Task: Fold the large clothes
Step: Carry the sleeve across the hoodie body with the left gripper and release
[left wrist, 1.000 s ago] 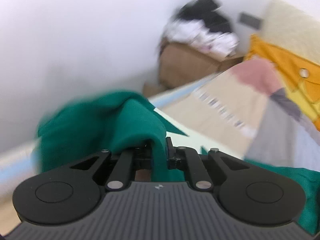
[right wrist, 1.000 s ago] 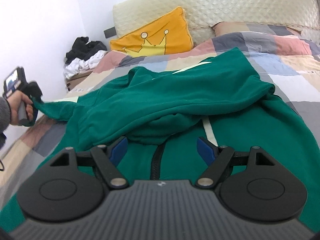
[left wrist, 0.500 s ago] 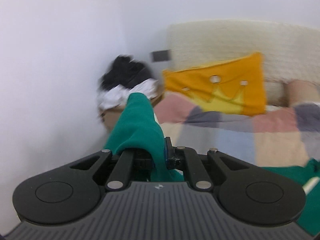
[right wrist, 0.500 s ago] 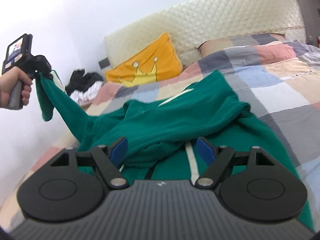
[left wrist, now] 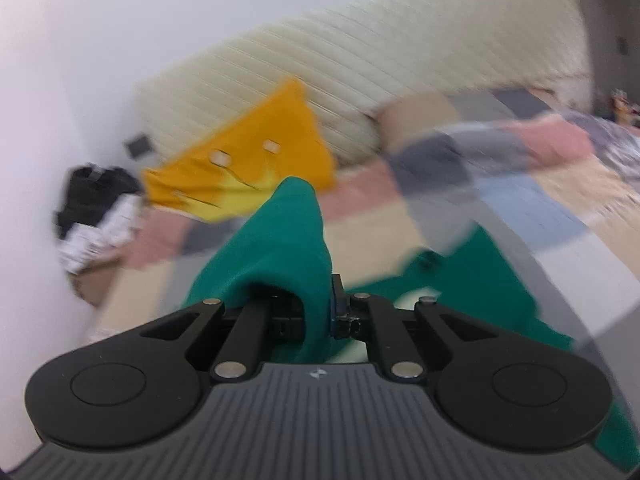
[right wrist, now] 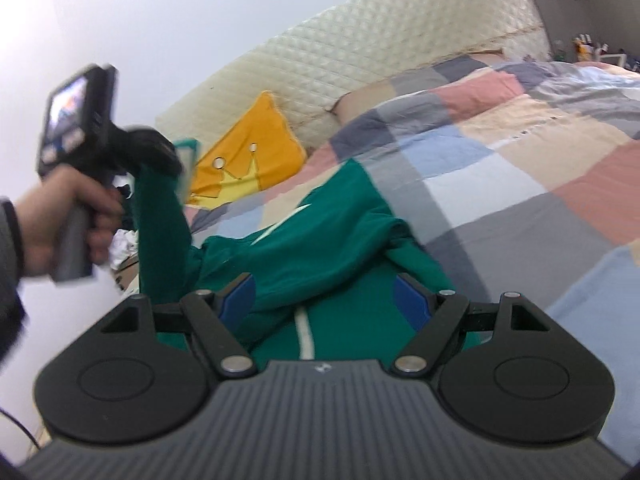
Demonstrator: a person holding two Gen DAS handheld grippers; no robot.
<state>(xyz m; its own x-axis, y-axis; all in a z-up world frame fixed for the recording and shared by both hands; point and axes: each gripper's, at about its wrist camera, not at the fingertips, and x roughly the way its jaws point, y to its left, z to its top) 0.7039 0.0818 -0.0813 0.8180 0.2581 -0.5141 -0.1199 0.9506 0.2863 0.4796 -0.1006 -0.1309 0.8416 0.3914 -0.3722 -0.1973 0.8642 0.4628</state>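
Note:
A large green jacket [right wrist: 320, 256] with white stripes lies on the patchwork bedspread [right wrist: 500, 168]. My left gripper [left wrist: 320, 312] is shut on one of its sleeves [left wrist: 280, 248], and the cloth drapes over the fingers. In the right wrist view the left gripper [right wrist: 168, 160], held by a hand, lifts that sleeve [right wrist: 160, 224] high above the bed's left side. My right gripper [right wrist: 326, 300] hangs open just over the jacket's body, its blue pads [right wrist: 238, 300] apart with nothing pressed between them.
An orange crown pillow [right wrist: 252, 160] leans on the quilted cream headboard [right wrist: 380, 48]. A pile of black and white clothes [left wrist: 96, 216] sits on a brown box by the left wall. The bedspread stretches away to the right.
My left gripper has swung up and rightward with the sleeve, lifting it from the bed's left edge into the air. The right gripper has drifted and rolled a little, still open.

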